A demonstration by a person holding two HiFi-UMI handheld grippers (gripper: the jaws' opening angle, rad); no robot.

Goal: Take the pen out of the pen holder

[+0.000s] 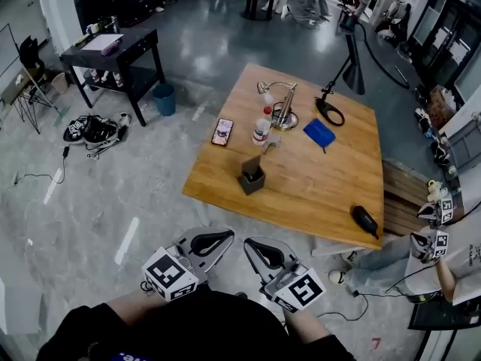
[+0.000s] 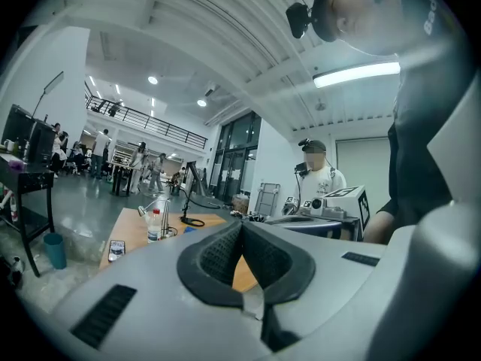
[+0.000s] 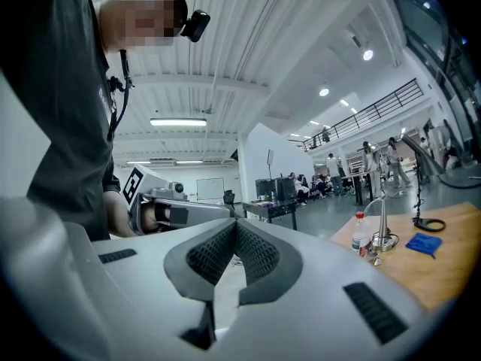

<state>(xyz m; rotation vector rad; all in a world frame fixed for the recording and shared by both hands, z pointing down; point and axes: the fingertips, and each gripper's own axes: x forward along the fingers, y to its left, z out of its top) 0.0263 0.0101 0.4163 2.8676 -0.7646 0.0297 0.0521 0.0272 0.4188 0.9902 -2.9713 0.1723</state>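
The dark square pen holder [image 1: 252, 179] stands near the front edge of the wooden table [image 1: 316, 179]; a dark pen tip seems to poke out of it, too small to be sure. Both grippers are held low in front of me, short of the table and well apart from the holder. My left gripper [image 1: 225, 238] [image 2: 242, 235] is shut with nothing between its pads. My right gripper [image 1: 252, 245] [image 3: 235, 235] is shut and empty too, and its view shows the left gripper's marker cube [image 3: 135, 183]. Neither gripper view shows the holder.
On the table lie a phone [image 1: 222, 131], a bottle [image 1: 261, 128], a metal lamp [image 1: 282, 104], a blue cloth [image 1: 319, 133], a black lamp [image 1: 342, 74] and a black object [image 1: 365, 219]. Another person [image 1: 443, 269] holding grippers sits at the right. A black side table [image 1: 113, 55] stands far left.
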